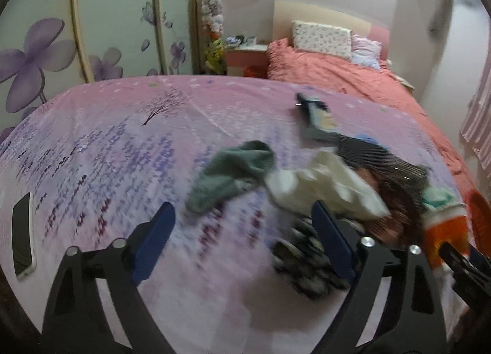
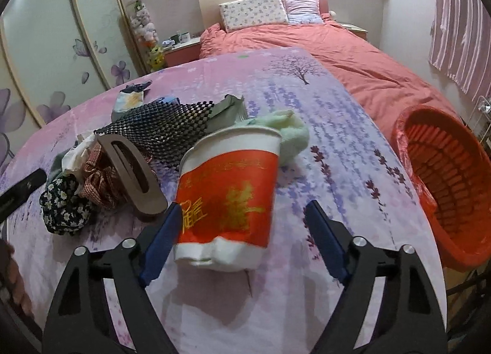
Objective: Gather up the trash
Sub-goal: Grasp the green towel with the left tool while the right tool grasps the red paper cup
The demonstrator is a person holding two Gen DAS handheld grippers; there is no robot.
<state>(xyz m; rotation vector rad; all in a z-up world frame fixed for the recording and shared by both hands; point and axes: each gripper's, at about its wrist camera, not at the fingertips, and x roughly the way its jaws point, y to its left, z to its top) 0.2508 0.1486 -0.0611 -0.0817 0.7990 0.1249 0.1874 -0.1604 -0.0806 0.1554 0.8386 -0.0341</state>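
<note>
A crumpled red and white paper cup (image 2: 228,194) lies on the pink floral cloth between the fingers of my right gripper (image 2: 242,237), which is open around it; the left pad looks to touch it, the right pad is apart. The cup also shows at the right edge of the left wrist view (image 1: 445,231). An orange trash basket (image 2: 445,182) with a red liner stands at the right, off the cloth's edge. My left gripper (image 1: 242,240) is open and empty above the cloth, near a crumpled white paper (image 1: 325,185) and a green sock (image 1: 233,173).
A pile sits left of the cup: black checkered mesh (image 2: 165,127), brown handle piece (image 2: 132,170), daisy-print cloth (image 2: 64,206), light green cloth (image 2: 288,133). A phone (image 1: 23,234) lies at far left. A bed with a red duvet (image 2: 322,50) lies behind.
</note>
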